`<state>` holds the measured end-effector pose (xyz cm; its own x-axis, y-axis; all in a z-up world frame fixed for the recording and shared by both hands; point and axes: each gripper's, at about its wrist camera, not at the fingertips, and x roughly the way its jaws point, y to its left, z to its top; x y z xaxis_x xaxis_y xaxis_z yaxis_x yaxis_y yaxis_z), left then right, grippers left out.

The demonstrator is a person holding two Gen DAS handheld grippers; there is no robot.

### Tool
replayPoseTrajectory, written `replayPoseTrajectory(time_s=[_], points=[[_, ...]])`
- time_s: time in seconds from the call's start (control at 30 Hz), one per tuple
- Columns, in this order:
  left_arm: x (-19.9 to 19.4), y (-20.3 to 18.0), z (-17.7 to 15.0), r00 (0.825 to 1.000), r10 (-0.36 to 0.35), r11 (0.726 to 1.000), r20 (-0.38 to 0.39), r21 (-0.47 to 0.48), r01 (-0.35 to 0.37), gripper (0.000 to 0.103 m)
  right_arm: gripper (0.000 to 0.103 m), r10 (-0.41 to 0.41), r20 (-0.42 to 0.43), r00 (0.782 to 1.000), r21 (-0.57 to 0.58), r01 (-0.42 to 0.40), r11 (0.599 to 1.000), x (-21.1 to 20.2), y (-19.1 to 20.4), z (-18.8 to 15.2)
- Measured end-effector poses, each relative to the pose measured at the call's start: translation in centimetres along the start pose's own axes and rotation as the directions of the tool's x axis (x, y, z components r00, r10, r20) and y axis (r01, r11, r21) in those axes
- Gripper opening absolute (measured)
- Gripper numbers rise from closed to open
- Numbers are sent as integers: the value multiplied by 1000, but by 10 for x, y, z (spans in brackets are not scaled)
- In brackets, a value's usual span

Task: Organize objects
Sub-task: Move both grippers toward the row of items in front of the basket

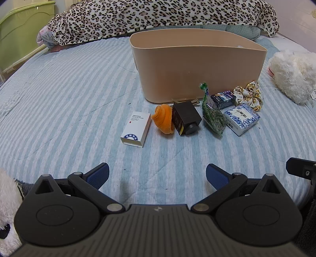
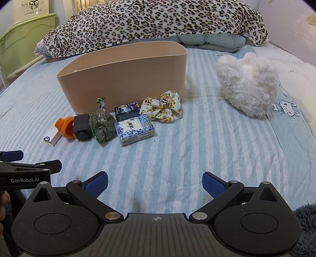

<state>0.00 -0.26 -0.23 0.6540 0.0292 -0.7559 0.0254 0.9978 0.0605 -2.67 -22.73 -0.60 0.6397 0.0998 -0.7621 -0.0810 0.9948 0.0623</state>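
Note:
A tan plastic bin (image 1: pixel 197 65) (image 2: pixel 126 77) stands on the striped bed. In front of it lies a row of small items: a white box (image 1: pixel 136 126) (image 2: pixel 51 138), an orange cloth (image 1: pixel 164 118) (image 2: pixel 66 126), a black cube device (image 1: pixel 186 118) (image 2: pixel 82 127), a bag of dried herbs (image 1: pixel 213 116) (image 2: pixel 101 125), a dark small box (image 1: pixel 224 98) (image 2: pixel 127 110), a blue-and-white tissue pack (image 1: pixel 242 118) (image 2: pixel 135 128) and a floral scrunchie (image 1: pixel 249 94) (image 2: pixel 163 106). My left gripper (image 1: pixel 157 176) is open and empty, well short of the row. My right gripper (image 2: pixel 155 184) is open and empty too.
A leopard-print blanket (image 1: pixel 158 15) (image 2: pixel 154 21) lies behind the bin. A white plush toy (image 1: pixel 294 75) (image 2: pixel 246 85) sits to the right. A green frame (image 1: pixel 21 29) (image 2: pixel 25 35) stands at the left. The left gripper shows at the left edge of the right wrist view (image 2: pixel 29 170).

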Motion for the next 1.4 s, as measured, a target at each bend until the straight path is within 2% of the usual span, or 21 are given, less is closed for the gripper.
replayPoseTrajectory(time_s=[0.97, 1.13, 1.4], points=[[-3, 4, 1, 1000, -1, 1000, -1, -4, 1, 103, 103, 1, -6, 1000, -22, -1, 1000, 0, 4, -2], [-7, 7, 3, 1000, -1, 1000, 5, -13, 1, 103, 103, 51, -35, 998, -10, -52, 999, -2, 7, -1], [-12, 21, 15, 1000, 18, 999, 9, -27, -18, 103, 103, 50, -25, 998, -63, -51, 997, -4, 20, 6]])
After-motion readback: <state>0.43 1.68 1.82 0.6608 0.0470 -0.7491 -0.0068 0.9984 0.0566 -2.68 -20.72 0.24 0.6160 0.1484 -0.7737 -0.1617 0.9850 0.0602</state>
